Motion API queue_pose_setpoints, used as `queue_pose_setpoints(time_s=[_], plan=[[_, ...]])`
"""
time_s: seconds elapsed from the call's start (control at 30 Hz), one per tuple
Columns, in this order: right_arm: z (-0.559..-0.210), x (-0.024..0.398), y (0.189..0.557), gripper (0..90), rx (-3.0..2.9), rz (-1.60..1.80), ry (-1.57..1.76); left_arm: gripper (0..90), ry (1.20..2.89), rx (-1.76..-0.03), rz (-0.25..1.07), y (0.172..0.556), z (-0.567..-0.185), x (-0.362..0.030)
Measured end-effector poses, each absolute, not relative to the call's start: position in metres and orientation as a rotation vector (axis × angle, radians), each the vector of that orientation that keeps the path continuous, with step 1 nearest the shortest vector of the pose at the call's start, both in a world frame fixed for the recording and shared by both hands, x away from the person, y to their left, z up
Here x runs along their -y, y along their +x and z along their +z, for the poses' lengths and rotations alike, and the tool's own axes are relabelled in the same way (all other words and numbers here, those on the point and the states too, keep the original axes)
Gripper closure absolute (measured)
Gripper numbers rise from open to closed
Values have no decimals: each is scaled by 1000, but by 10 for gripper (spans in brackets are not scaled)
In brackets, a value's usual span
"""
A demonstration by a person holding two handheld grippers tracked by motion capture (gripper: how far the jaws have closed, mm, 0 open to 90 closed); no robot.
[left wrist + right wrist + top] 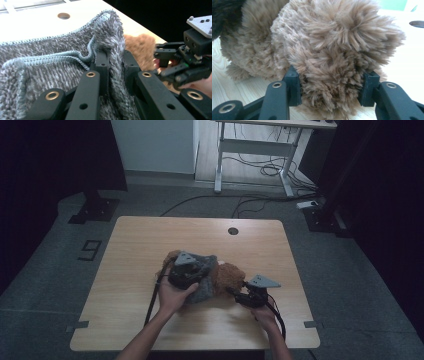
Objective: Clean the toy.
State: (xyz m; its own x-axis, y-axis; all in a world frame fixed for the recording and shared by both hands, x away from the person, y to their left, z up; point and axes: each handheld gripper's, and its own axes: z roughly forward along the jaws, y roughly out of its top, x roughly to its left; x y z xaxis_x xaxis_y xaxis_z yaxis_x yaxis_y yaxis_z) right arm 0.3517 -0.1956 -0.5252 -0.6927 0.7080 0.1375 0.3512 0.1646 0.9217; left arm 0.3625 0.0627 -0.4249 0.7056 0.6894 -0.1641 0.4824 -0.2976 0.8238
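The grey towel (50, 75), heaped mid-frame on the worktop (130, 250), was pinched by the left hand-held gripper (113, 65), while the right hand-held gripper (332, 87) clasped the brown towel (332, 45); separating them probably needed slow, steady pulls.

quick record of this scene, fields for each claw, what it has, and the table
left claw: shut on a fold of the grey cloth, stitched hem visible
right claw: jaws either side of the brown plush toy, pads against its fur
grey cloth in the high view: bunched, lying partly over the toy
brown plush toy in the high view: resting on the table beside the cloth
table: light wood, round hole near far edge
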Motion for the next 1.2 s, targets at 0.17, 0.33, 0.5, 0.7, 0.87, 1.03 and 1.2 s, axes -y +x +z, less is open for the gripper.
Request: queue_pose_setpoints(time_s=[0.17, 0.33, 0.5, 0.7, 0.87, 1.03, 1.2], plan=[[-530, 202, 355, 486, -2118, 1502, 1092, 783, 1995, -917, 313, 371, -434, -48], [-532, 204, 356, 504, -2128, 1520, 1087, 785, 1961, -979, 319, 374, -444, -80], [-532, 202, 355, 509, -2145, 1515, 1055, 789, 1936, -1019, 384, 366, -442, -114], [-532, 202, 356, 508, -2146, 1526, 1051, 792, 1918, -1094, 401, 364, -448, -148], [-532, 201, 355, 508, -2145, 1530, 1041, 793, 1891, -1120, 400, 363, -450, -158], [-532, 202, 356, 509, -2147, 1519, 1059, 795, 1875, -1072, 420, 355, -434, -151], [-533, 203, 357, 510, -2145, 1519, 1081, 797, 1871, -880, 428, 333, -399, -105]])
